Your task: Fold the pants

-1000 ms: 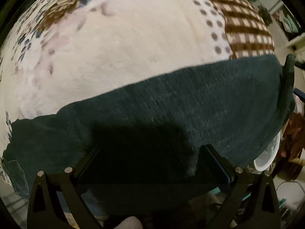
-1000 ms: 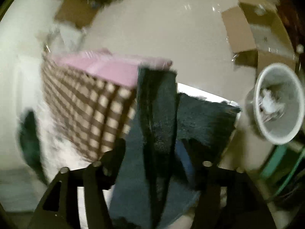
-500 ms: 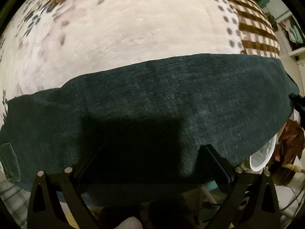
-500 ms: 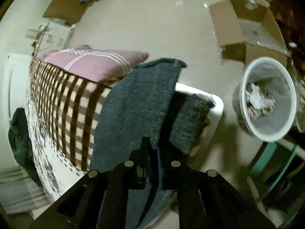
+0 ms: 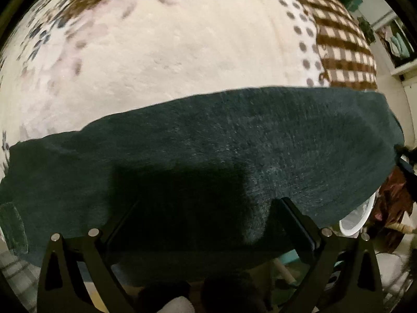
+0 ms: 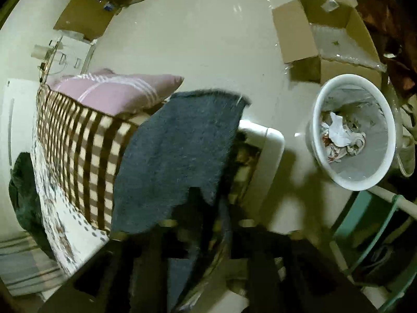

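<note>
The dark green-grey pants (image 5: 234, 151) lie in a wide band across the near edge of a bed with a cream patterned blanket (image 5: 169, 47). My left gripper (image 5: 203, 208) stands wide open, its fingers (image 5: 297, 221) resting over the near edge of the pants. In the right wrist view the pants (image 6: 177, 156) hang over the bed's corner. My right gripper (image 6: 206, 224) is blurred and dark at the bottom, and appears shut on a fold of the pants.
A brown checked blanket (image 6: 78, 143) and a pink pillow (image 6: 112, 94) lie on the bed. A white waste bin (image 6: 354, 135) and an open cardboard box (image 6: 325, 31) stand on the floor. A teal chair frame (image 6: 370, 224) is at the right.
The right gripper has gone from open to shut on the pants' end and swung it out flat over the bed corner. The left gripper stays open; the pants now spread wider.
</note>
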A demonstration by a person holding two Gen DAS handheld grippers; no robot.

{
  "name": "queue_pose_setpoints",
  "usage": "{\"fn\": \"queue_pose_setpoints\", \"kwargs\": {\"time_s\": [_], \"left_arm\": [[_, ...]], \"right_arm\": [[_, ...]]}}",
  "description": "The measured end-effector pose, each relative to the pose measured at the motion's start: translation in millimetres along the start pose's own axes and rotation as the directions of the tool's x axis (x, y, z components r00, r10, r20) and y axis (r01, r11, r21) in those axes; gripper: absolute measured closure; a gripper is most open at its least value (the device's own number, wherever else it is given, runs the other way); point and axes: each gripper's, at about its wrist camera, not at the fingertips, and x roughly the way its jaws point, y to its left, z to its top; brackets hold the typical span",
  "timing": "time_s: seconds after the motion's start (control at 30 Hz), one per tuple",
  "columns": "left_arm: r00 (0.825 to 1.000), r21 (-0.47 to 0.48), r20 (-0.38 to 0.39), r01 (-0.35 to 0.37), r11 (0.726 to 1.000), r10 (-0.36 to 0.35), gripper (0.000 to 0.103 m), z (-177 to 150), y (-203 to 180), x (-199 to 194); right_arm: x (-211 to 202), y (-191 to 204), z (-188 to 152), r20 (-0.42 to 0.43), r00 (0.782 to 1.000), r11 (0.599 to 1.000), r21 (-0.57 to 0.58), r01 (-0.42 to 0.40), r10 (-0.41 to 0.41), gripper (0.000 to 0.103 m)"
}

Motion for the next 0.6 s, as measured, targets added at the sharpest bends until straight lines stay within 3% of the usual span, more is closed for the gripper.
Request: {"fn": "queue_pose_setpoints", "kwargs": {"time_s": [0.07, 0.1, 0.23, 0.27, 0.4, 0.6], "left_arm": [[1.000, 0.015, -0.002, -0.010, 1.000, 0.011, 0.000, -0.4, -2.1, 9.7], [1.000, 0.022, 0.006, -0.019, 1.000, 0.019, 0.000, -1.1, -2.8, 13.3], [1.000, 0.018, 0.014, -0.025, 1.000, 0.025, 0.000, -1.6, -5.9, 18.3], [1.000, 0.013, 0.012, -0.023, 1.000, 0.023, 0.000, -0.7, -5.7, 18.9], [1.000, 0.006, -0.011, -0.017, 1.000, 0.017, 0.000, 13.4, -4.8, 20.1], [0.998, -0.022, -0.049, -0.027, 0.999, 0.026, 0.000, 26.0, -4.2, 27.4]], "right_arm": [[-7.8, -6.4, 0.2, 0.024, 0.999, 1.000, 0.000, -0.028, 0.028, 0.044], [-7.3, -9.3, 0.7, 0.018, 0.998, 0.998, -0.011, -0.064, 0.064, 0.043], [9.6, -12.9, 4.9, -0.015, 0.991, 0.991, -0.033, -0.133, 0.132, 0.043], [12.9, -14.3, 6.3, 0.010, 0.986, 0.986, -0.035, -0.165, 0.165, 0.043], [7.5, -10.6, 10.1, 0.124, 0.960, 0.967, -0.063, -0.246, 0.253, 0.060], [34.5, -8.4, 25.3, 0.102, 0.939, 0.944, 0.004, -0.330, 0.328, 0.057]]}}
